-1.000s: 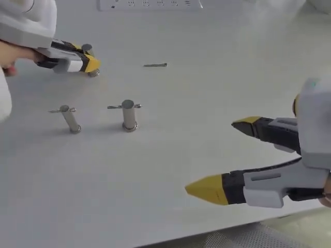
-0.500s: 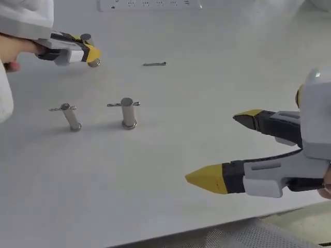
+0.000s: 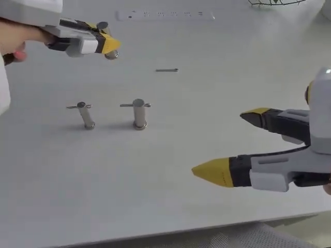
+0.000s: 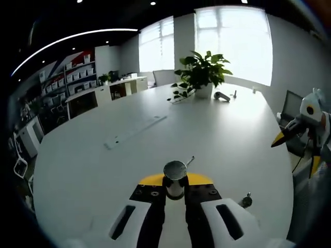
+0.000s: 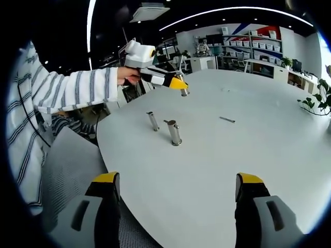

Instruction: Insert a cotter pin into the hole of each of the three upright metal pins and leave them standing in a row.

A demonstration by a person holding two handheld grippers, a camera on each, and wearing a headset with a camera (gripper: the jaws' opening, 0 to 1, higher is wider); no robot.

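Two metal pins stand upright on the white table, the left pin (image 3: pixel 86 115) (image 5: pixel 152 120) and the right pin (image 3: pixel 138 114) (image 5: pixel 174 132), each with a cotter pin through its top. My left gripper (image 3: pixel 110 46) (image 4: pixel 175 182) is shut on a third metal pin (image 3: pixel 110 53) (image 4: pixel 175 172) (image 5: pixel 184 92), held behind and to the left of the row. A loose cotter pin (image 3: pixel 166 70) (image 4: pixel 190 161) (image 5: pixel 226 119) lies flat farther back. My right gripper (image 3: pixel 218 142) (image 5: pixel 178 181) hovers open near the front right, with nothing between its fingers.
A white power strip (image 3: pixel 164 15) lies along the back of the table. A potted plant (image 4: pixel 201 75) stands at the far end. The table's front edge (image 3: pixel 170 233) runs just below my right gripper. A person's striped sleeve (image 5: pixel 67 93) reaches in from the left.
The head camera has shifted. My left gripper has carried its pin up and a little right, away from the tabletop. The right gripper has stayed open and hardly moved.
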